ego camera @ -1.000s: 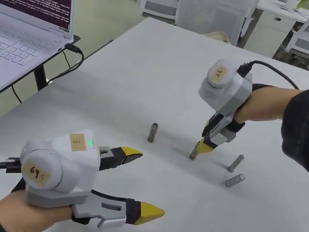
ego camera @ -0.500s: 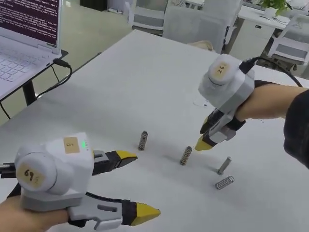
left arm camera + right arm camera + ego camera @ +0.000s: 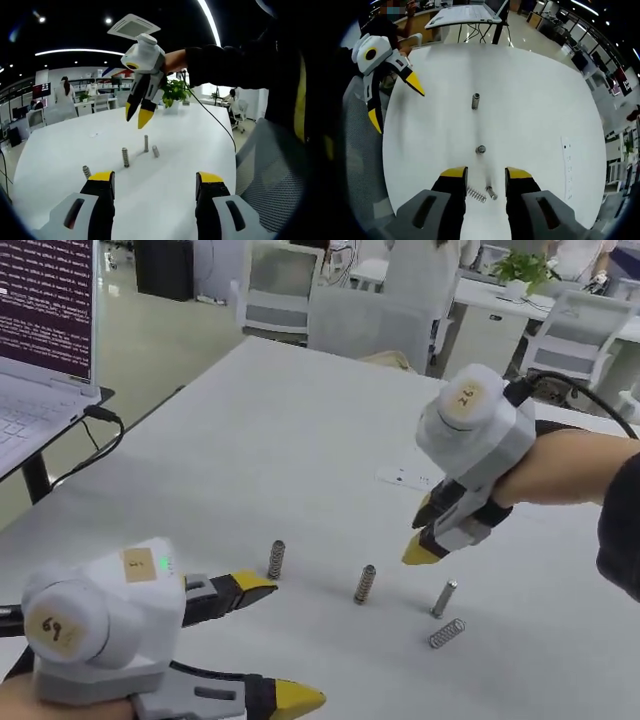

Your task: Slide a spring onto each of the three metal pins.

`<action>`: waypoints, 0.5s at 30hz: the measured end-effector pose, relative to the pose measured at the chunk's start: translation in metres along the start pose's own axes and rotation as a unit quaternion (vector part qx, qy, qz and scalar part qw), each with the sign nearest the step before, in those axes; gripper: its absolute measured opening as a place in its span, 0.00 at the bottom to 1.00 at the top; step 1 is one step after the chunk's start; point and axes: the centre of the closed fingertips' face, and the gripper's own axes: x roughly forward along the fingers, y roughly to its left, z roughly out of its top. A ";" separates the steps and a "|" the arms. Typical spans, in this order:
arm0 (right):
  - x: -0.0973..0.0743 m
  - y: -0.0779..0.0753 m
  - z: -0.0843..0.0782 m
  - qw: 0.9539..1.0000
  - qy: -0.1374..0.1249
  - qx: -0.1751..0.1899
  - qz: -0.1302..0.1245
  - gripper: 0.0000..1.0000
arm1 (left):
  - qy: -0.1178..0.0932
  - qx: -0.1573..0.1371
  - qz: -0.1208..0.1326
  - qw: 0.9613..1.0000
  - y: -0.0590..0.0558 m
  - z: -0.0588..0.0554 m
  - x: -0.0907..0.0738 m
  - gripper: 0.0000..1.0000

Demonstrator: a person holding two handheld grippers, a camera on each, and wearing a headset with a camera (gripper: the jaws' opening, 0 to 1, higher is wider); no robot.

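Note:
Three metal pins stand in a row on the white table (image 3: 250, 430). The left pin (image 3: 276, 559) and the middle pin (image 3: 365, 583) each carry a spring. The right pin (image 3: 444, 598) is bare, and a loose spring (image 3: 446, 632) lies flat just in front of it. My right gripper (image 3: 421, 533) hovers open and holds nothing, above and between the middle and right pins. In its own view the bare pin (image 3: 491, 192) and loose spring (image 3: 476, 195) lie between its jaws. My left gripper (image 3: 275, 640) is open near the front edge, left of the pins.
An open laptop (image 3: 40, 340) sits on a side stand at the far left, with a cable (image 3: 95, 450) hanging from it. A small white label (image 3: 405, 478) lies on the table behind the pins. Office chairs (image 3: 275, 290) and desks stand beyond the table's far edge.
The right gripper has let go of the spring on the middle pin and has risen up and to the right. The head camera has tilted, so the whole scene has shifted.

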 end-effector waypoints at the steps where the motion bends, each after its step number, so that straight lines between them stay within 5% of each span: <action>1: -0.002 0.000 -0.002 1.000 -0.002 0.003 -0.002 0.28 | 0.001 0.001 -0.002 1.000 -0.001 0.001 0.001 0.61; 15: -0.039 0.000 -0.025 0.997 -0.042 0.040 -0.044 0.28 | 0.008 0.020 -0.029 0.999 -0.016 0.013 0.017 0.60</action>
